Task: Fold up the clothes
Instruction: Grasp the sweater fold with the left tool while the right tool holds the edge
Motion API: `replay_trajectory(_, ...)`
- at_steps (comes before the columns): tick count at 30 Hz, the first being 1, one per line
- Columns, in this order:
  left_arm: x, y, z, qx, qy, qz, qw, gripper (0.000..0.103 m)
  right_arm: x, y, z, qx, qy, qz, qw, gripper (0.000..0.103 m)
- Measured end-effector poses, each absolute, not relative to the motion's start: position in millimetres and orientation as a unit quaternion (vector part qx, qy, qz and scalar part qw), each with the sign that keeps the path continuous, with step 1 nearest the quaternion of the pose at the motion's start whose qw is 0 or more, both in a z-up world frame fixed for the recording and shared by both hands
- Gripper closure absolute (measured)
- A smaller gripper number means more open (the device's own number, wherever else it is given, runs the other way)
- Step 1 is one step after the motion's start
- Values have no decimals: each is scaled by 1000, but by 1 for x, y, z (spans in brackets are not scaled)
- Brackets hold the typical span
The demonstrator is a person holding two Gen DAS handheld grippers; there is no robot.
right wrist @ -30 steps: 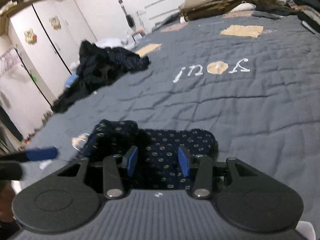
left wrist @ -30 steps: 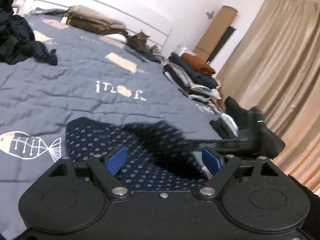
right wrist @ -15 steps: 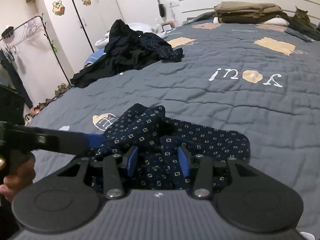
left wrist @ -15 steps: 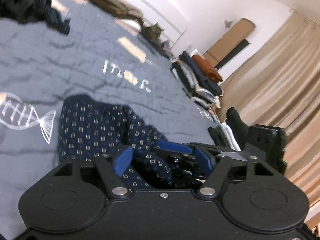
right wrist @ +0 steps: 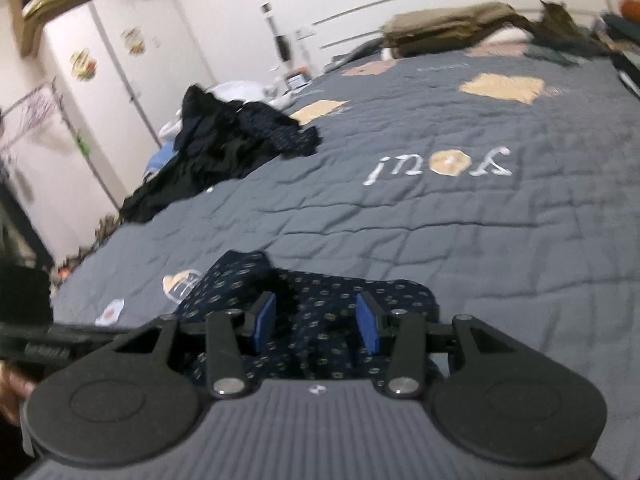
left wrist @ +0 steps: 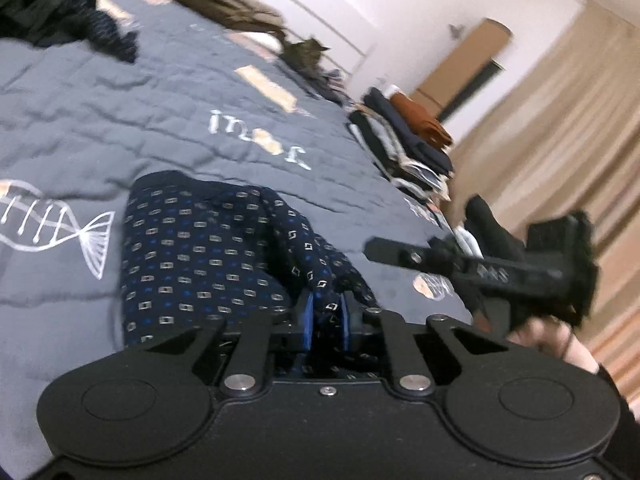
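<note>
A navy garment (left wrist: pixel 200 248) with small square prints lies crumpled on the grey quilted bedspread (left wrist: pixel 120 112). My left gripper (left wrist: pixel 325 316) is closing, and its blue pads pinch a raised fold of that fabric near the garment's right edge. The right gripper (left wrist: pixel 440 256) shows in the left wrist view as a black bar, off to the right and clear of the cloth. In the right wrist view the same garment (right wrist: pixel 340 292) lies under my right gripper (right wrist: pixel 316 320). Its jaws stand apart with loose fabric between them, and the pads do not press on it.
A heap of dark clothes (right wrist: pixel 224 148) lies on the bed's far left. A stack of folded clothes (left wrist: pixel 408 144) sits at the right edge by the curtains (left wrist: pixel 560 140). A cat (left wrist: pixel 304 50) and a tan folded blanket (right wrist: pixel 448 28) are at the headboard.
The left jaws have come together on a fold of the navy garment. The right gripper, which reached between the left fingers half a second ago, has drawn back to the right.
</note>
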State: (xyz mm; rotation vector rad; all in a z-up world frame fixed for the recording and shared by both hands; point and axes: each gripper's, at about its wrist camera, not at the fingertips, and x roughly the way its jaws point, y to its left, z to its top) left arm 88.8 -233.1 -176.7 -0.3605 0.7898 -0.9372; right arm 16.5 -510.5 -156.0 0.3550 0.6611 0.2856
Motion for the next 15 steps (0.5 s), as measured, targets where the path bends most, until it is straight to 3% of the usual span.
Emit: replay_trajectory(15,82,-227,-173,-145,372,-445,802,90,37,-503,-192,205,344,115,909,59)
